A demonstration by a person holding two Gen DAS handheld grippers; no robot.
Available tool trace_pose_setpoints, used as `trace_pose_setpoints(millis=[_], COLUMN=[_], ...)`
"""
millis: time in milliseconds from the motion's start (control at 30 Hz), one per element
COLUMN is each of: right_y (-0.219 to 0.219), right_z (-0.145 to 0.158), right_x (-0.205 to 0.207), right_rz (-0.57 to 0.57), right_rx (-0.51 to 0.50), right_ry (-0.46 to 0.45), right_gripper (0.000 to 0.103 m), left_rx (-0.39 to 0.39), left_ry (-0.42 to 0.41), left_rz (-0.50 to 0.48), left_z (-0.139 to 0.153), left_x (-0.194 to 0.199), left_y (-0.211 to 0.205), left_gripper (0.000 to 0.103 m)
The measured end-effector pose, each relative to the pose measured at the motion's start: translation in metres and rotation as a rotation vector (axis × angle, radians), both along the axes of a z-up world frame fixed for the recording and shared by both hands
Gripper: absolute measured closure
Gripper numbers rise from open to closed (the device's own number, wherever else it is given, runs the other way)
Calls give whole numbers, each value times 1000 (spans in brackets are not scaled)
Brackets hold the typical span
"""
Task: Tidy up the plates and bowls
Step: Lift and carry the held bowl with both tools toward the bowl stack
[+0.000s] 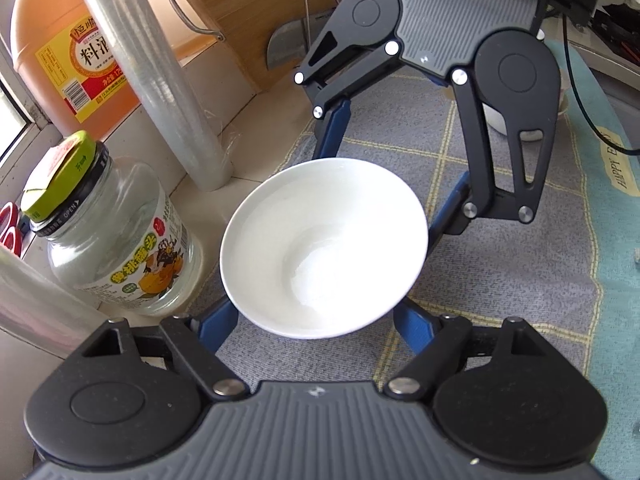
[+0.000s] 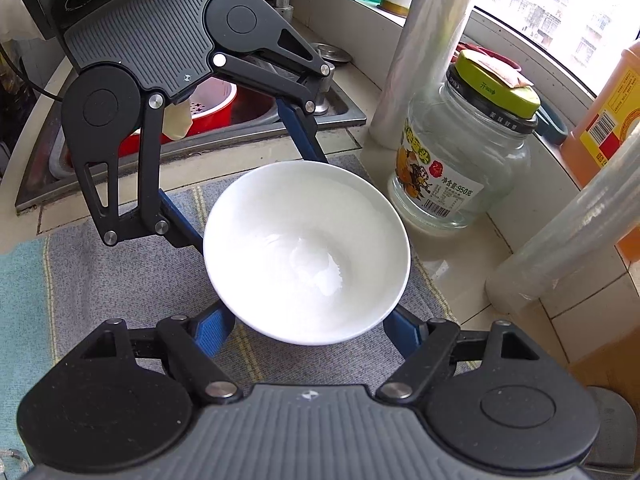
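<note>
A white bowl (image 1: 324, 248) (image 2: 306, 252) stands upright over a grey checked mat (image 1: 500, 264), close to the mat's edge. My left gripper (image 1: 316, 314) comes at it from the near side in the left wrist view, a blue finger (image 1: 218, 326) against the bowl's outer wall on each side below the rim. From the opposite side my right gripper (image 1: 390, 182) (image 2: 310, 324) does the same with its fingers (image 2: 212, 330). In the right wrist view the left gripper (image 2: 240, 180) faces me across the bowl. Both sets of jaws are closed on the bowl, which is empty.
A glass jar with a green lid (image 1: 116, 236) (image 2: 464, 160) stands right beside the bowl. Behind it are rolls of clear film (image 1: 160, 80) (image 2: 424, 52) and an orange bottle (image 1: 60, 52). A sink with a red basin (image 2: 208, 108) lies beyond the mat. Another white bowl (image 1: 496, 120) sits further off.
</note>
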State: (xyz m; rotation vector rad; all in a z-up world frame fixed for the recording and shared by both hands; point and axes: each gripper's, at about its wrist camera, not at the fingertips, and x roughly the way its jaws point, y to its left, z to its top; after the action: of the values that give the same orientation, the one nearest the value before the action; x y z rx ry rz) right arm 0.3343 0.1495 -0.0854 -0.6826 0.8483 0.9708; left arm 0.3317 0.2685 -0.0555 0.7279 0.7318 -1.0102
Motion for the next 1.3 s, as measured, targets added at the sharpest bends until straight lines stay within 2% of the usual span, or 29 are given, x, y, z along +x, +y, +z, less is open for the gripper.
trace_pose_setpoints(millis=[367,567,1000,1300], right_y=[-5,-9,-35,-84], right_z=[29,38,48,53], right_x=[-35,-61,-118,-145], right_rz=[-18,-47,-205,-283], right_rx=[-11,-24,-27,-16], right_ry=[-44,-68,-82,-90], right_gripper=[18,18,18,18], left_rx=[-15,-18,-25,-29], left_ry=[-45,-51,-68,-89], left_rz=[-23,-45,-201,-272], left_z=[28,34,47,52], left_x=[-30,-51,-90,-112], left_y=[-6,-12,-39,-85], left_gripper=[19,19,19,19])
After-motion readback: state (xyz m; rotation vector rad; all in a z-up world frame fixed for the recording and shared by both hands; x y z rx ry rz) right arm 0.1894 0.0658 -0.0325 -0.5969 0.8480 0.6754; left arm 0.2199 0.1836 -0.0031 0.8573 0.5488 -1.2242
